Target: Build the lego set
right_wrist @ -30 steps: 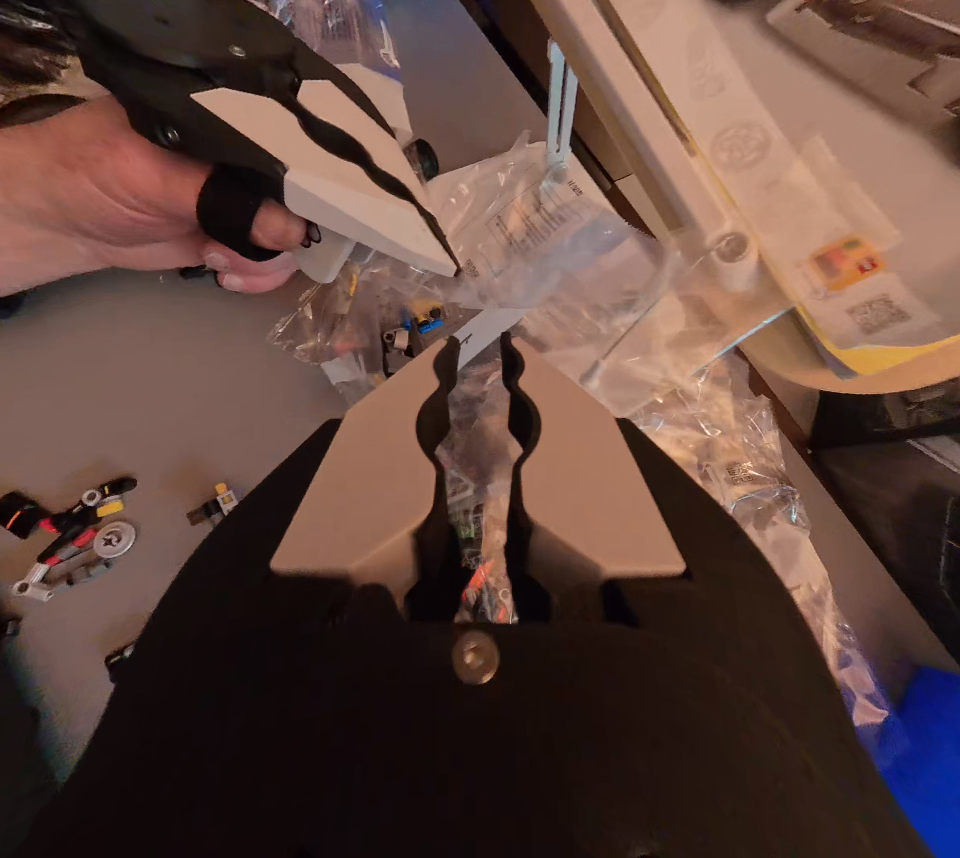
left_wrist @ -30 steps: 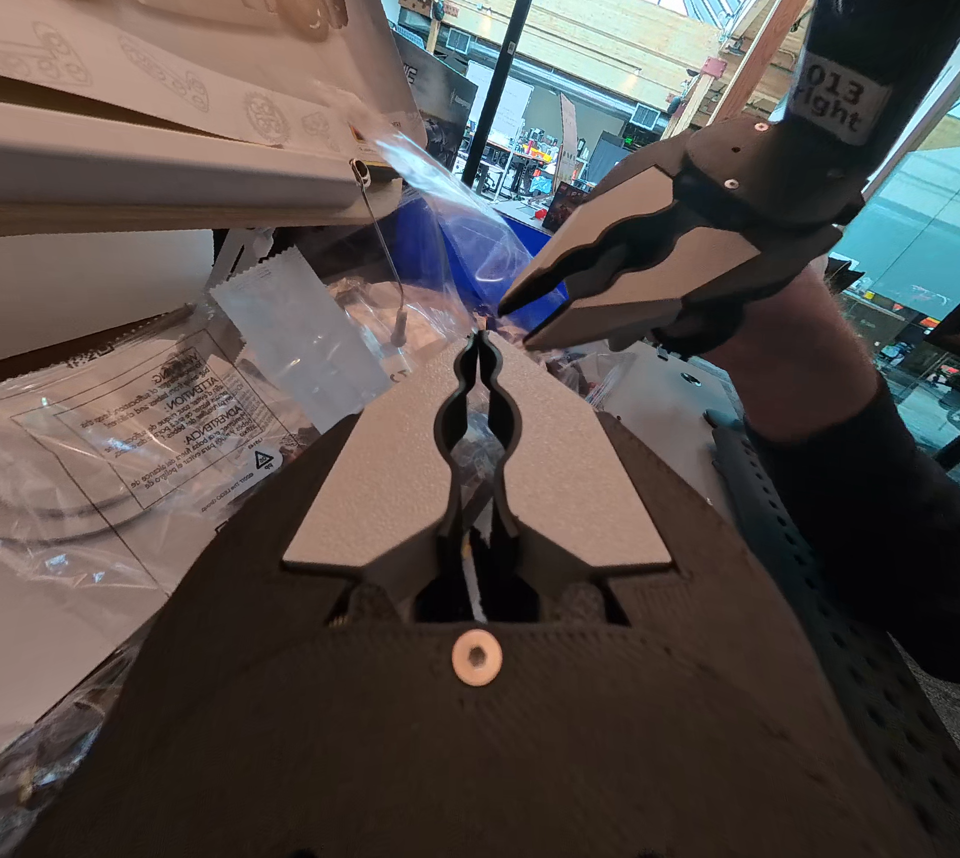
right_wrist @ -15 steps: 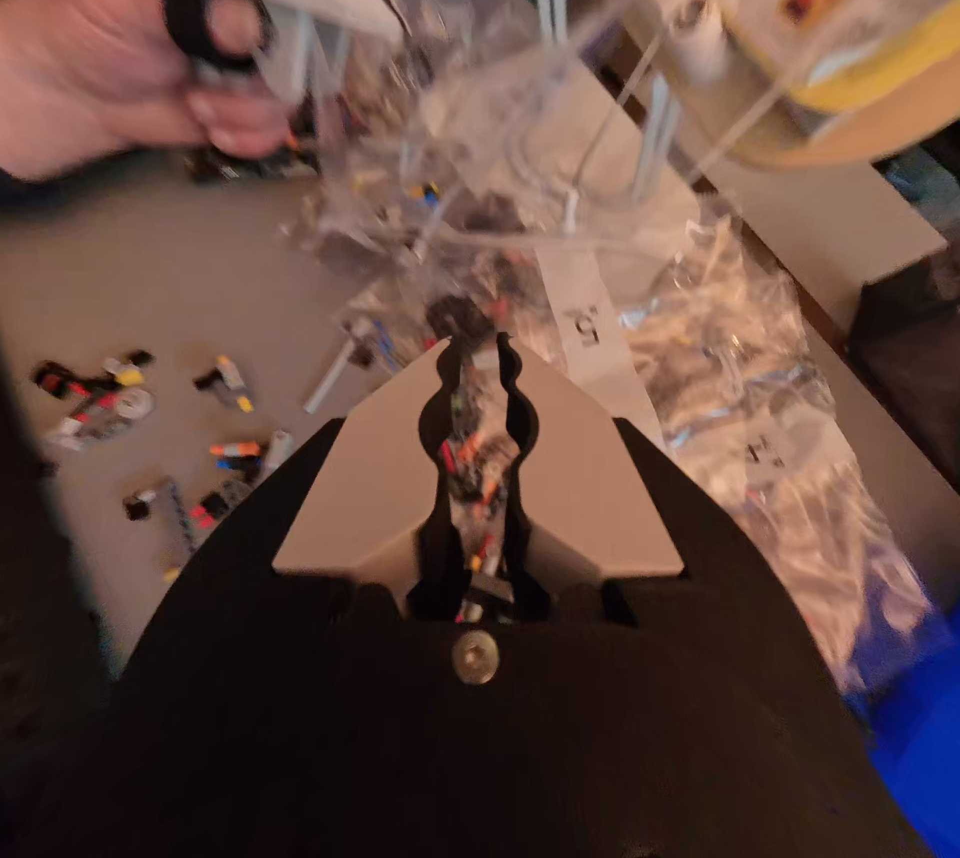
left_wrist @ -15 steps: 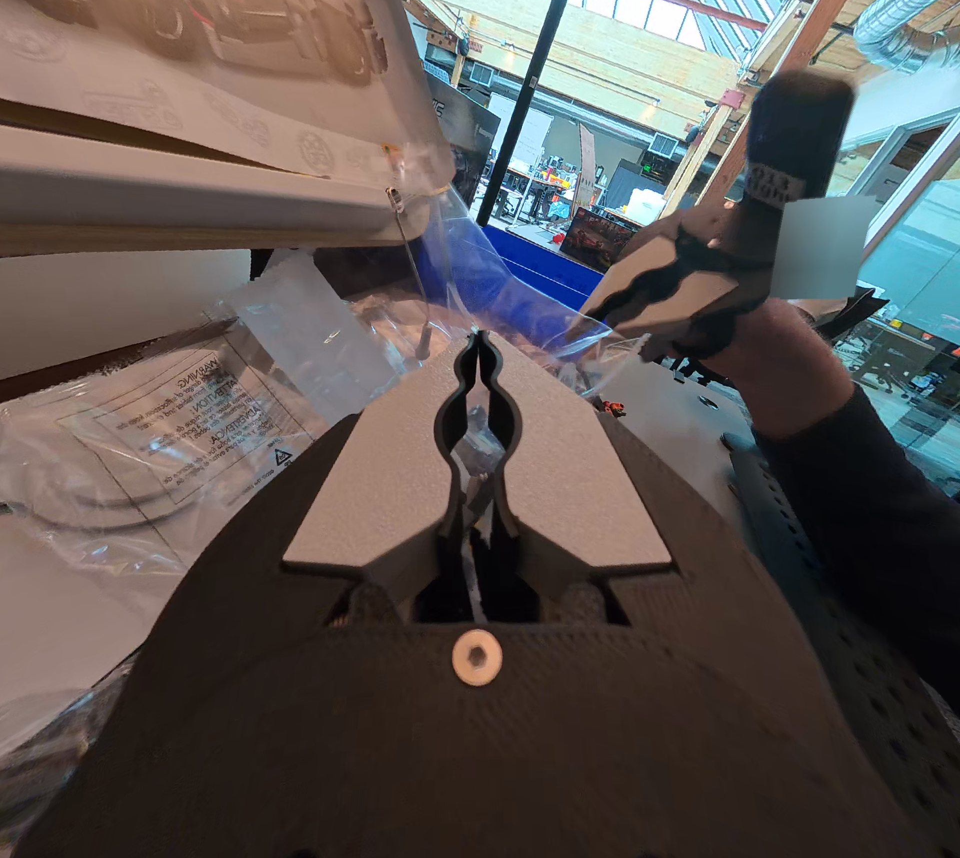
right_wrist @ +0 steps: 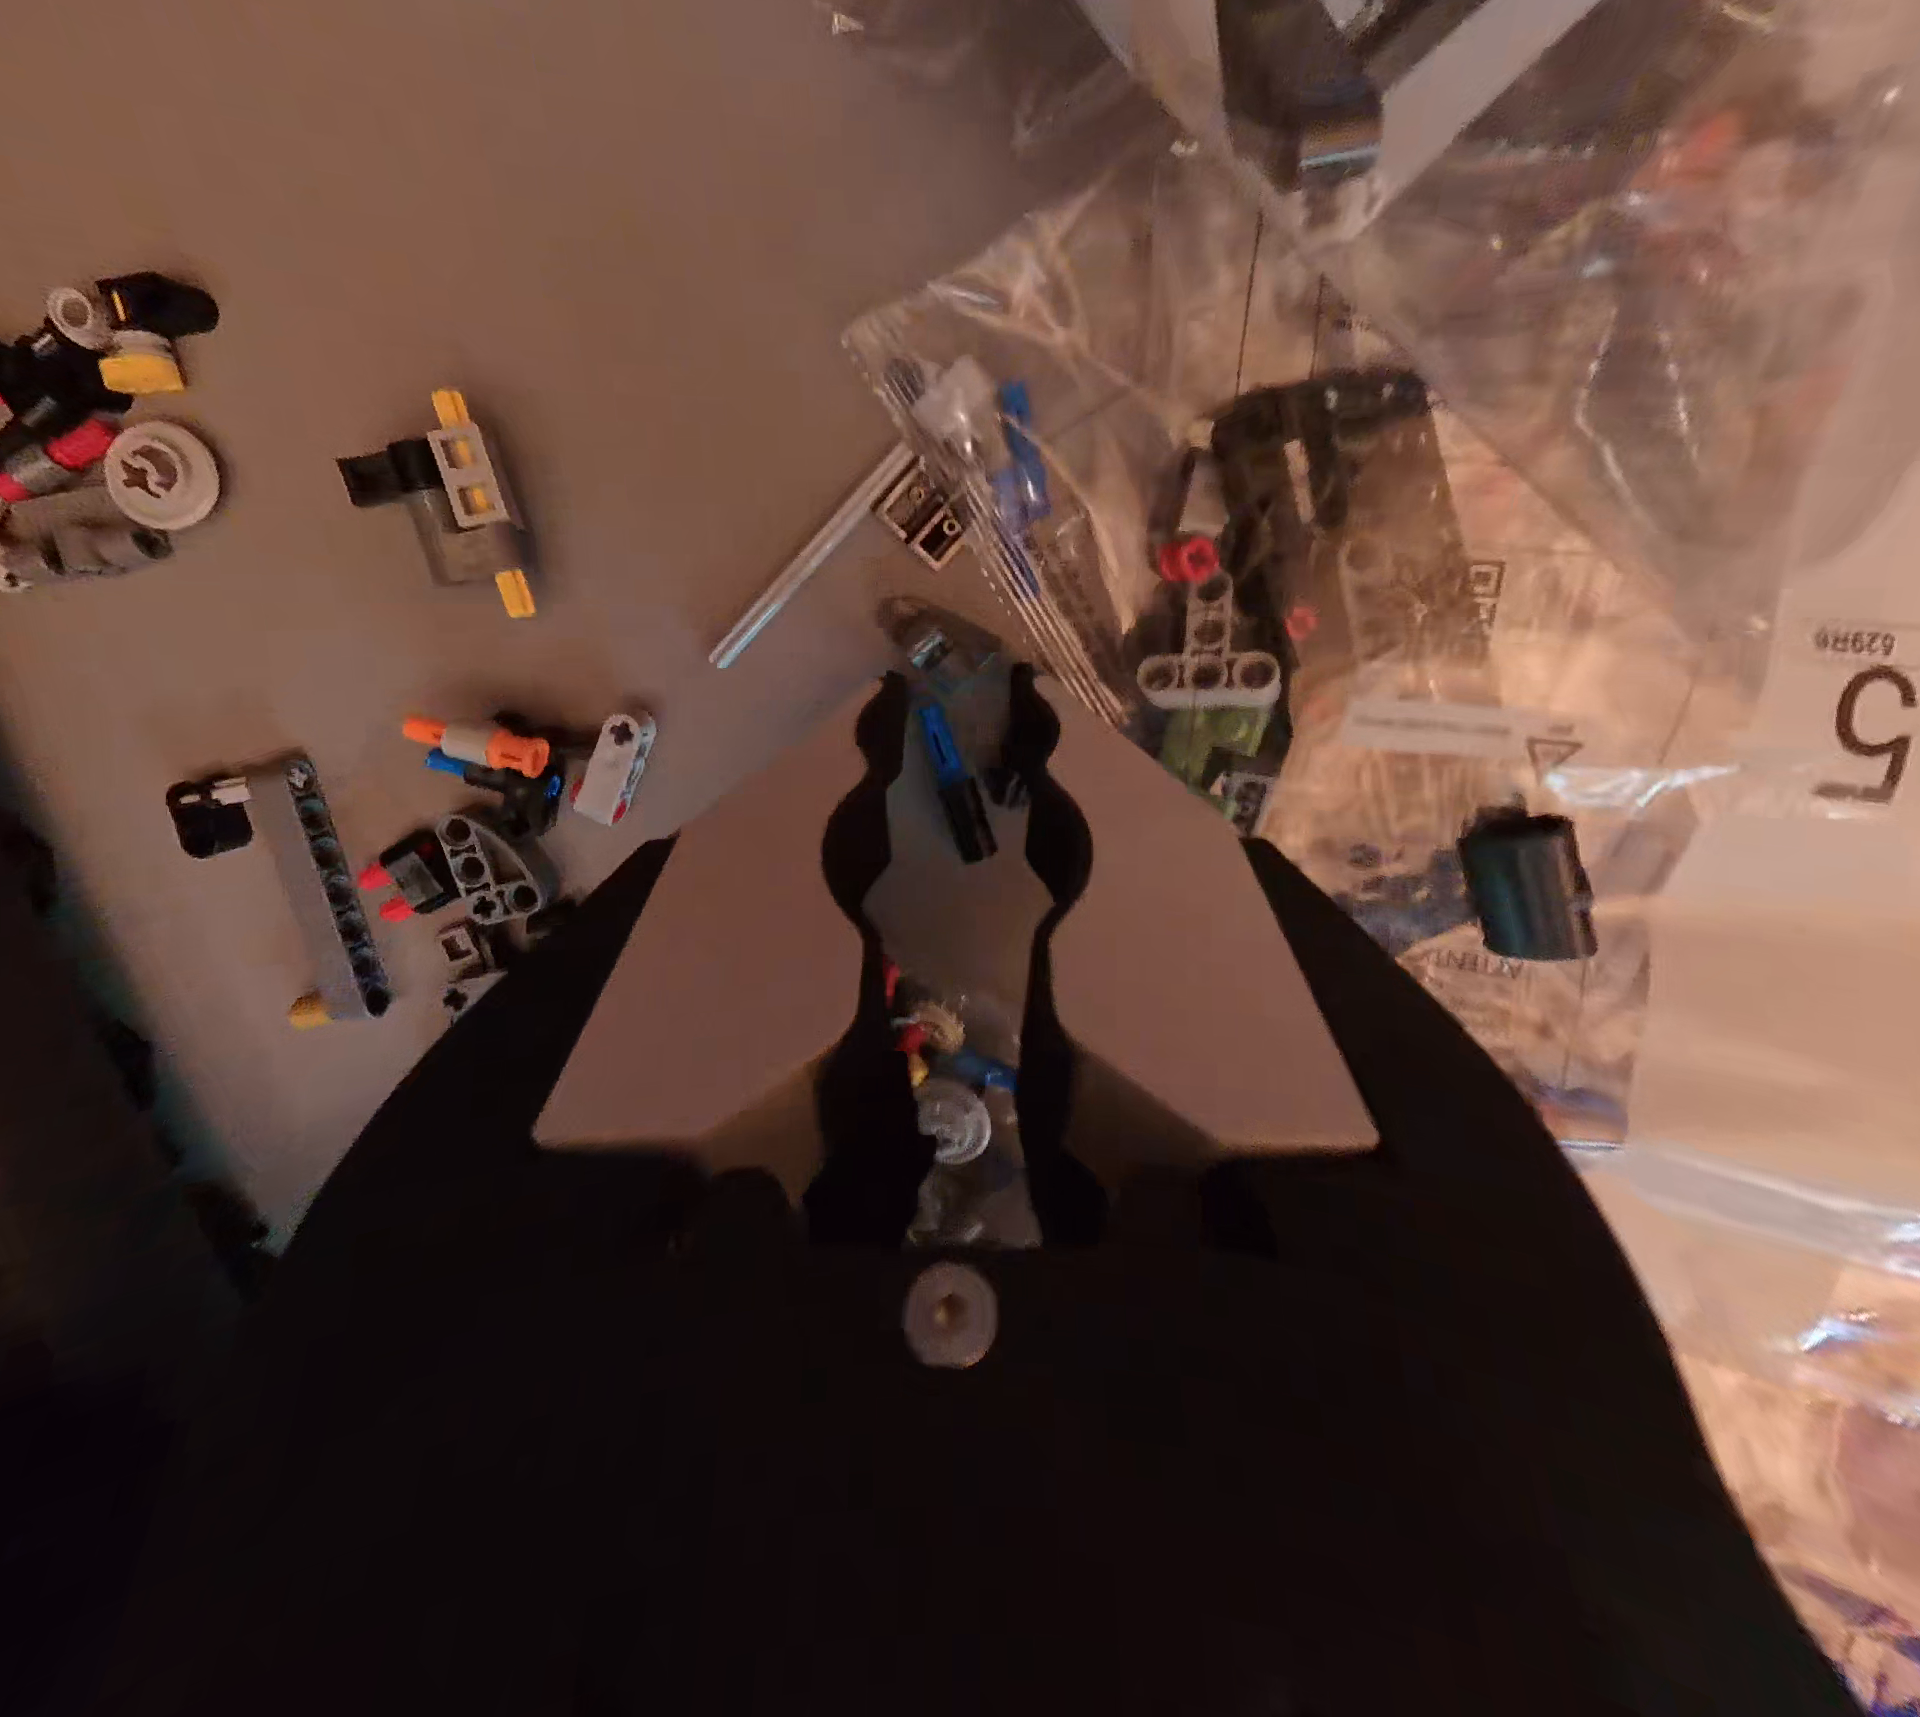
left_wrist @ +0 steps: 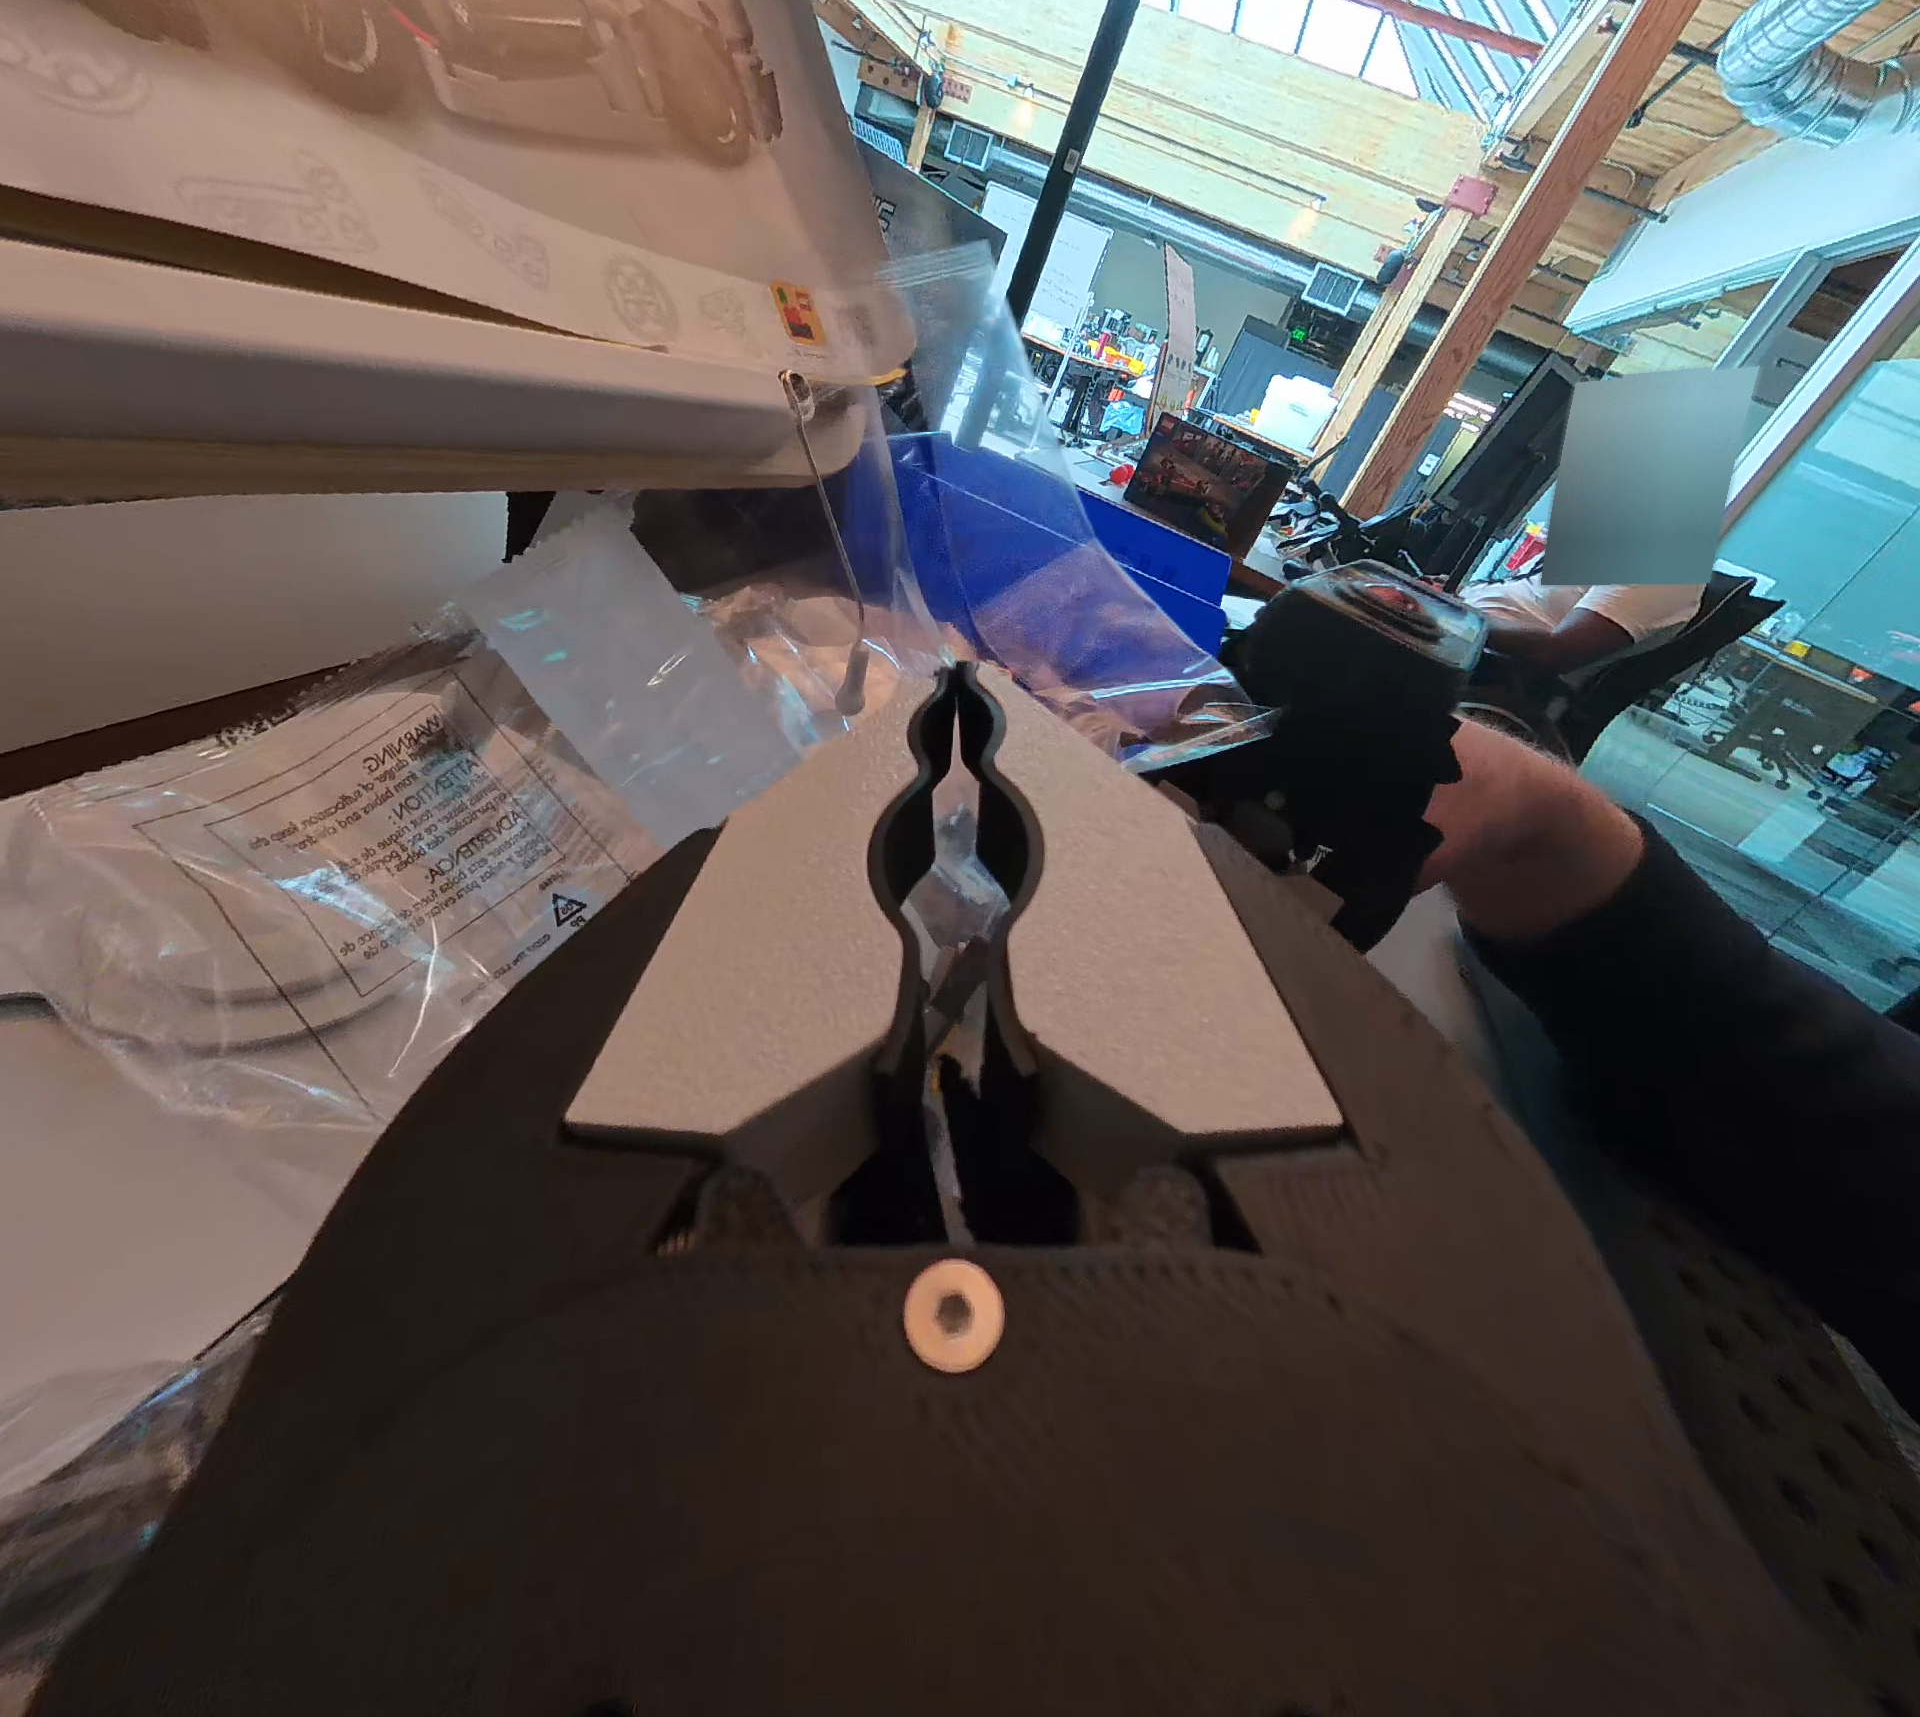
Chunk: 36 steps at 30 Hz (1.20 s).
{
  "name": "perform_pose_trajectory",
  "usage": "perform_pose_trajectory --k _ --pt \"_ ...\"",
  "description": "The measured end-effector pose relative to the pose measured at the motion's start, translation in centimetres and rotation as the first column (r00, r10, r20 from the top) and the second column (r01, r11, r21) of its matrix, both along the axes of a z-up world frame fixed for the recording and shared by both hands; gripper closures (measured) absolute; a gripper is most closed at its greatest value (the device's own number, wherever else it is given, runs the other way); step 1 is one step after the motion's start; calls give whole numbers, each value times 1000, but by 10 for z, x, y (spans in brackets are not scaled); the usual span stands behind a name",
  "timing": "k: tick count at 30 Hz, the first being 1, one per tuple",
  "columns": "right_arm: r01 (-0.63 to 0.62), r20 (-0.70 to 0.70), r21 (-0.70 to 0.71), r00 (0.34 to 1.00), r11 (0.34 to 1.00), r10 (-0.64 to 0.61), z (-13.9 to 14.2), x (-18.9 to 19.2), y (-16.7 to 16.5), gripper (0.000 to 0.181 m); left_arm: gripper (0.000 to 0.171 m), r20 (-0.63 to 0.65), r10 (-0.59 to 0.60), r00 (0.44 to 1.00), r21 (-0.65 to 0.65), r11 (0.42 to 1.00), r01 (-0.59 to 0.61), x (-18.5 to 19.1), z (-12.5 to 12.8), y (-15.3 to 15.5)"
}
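1. Clear plastic bag is pinched at the tips of the left gripper, whose fingers are pressed together on the film; the bag stretches up and to the right of the tips.
2. Right gripper has its fingers parted with nothing clamped; a blue pin lies on the table in the gap.
3. Loose pieces: a grey beam left of the right fingers, a grey-yellow block farther up.
4. More bags of parts lie right of those fingers.
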State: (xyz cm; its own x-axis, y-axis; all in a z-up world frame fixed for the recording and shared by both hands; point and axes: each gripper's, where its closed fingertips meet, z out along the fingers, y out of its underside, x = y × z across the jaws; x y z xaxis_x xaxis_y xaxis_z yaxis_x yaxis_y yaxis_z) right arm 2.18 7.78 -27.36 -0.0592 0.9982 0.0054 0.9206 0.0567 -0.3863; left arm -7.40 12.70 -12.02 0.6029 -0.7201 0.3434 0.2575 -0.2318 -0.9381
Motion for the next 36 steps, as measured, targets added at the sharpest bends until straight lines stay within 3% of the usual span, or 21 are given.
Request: perform_pose_trajectory --k 24,29,33,36 --pt "-23 -41 -23 999 999 22 0 -4 -6 168 171 1 -4 1000 -4 1000 4 0 -1 1" --pt "-95 -215 -65 973 993 79 41 -7 -25 167 171 1 -6 1000 -4 1000 6 0 -1 0" --pt "-184 -456 -31 877 982 150 96 -25 -43 168 171 -2 -9 1000 -6 1000 9 1 -2 1" --pt "-104 -592 75 795 992 128 131 -44 -29 168 171 -9 -19 1000 -13 1000 19 5 -5 0"
